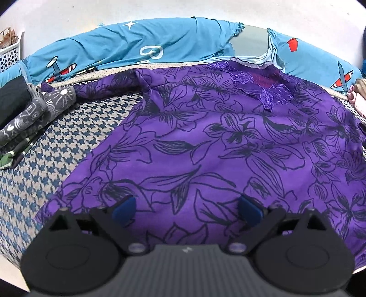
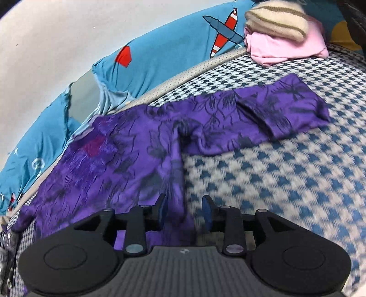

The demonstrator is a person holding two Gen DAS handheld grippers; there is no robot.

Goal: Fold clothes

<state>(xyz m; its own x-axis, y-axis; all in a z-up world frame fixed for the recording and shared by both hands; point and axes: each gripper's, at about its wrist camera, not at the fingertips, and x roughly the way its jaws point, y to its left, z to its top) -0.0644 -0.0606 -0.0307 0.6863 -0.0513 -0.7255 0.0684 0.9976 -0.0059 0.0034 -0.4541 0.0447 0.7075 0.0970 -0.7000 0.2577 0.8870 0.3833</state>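
Looking down both tools at a slant, I had the purple floral garment [image 1: 205, 141] spread flat on the houndstooth bed cover [image 1: 75, 141], and everything else I placed against that garment. My left tool [image 1: 186, 209] hung over the garment's near part with its blue pads [image 1: 124, 208] spread wide; nothing was between them, and I could not tell if the tips touched the cloth. My right tool [image 2: 184, 210] sat at the garment's side edge, jaws parted only partway, with a raised fold of the purple cloth [image 2: 176, 173] lying in the gap. The pads [image 2: 207, 211] did not look pressed onto it.

The right view was smeared with blur near the tool, so the fold's exact edge was hard to make out. The garment's near hem was hidden under both tool bodies. Its lace collar [image 1: 260, 84] lay at the far end, just short of the blue airplane-print bedding [image 1: 141, 48] along the wall. One sleeve [image 2: 281, 107] stretched out flat to the side.

Beyond that sleeve, a pink folded piece [image 2: 286, 48] with a cream striped one [image 2: 274, 20] on top sat well apart. On the garment's other side, grey patterned clothes [image 1: 34, 112] lay near its other sleeve, partly cut off by the frame. Bare cover lay open beside the garment on both sides.
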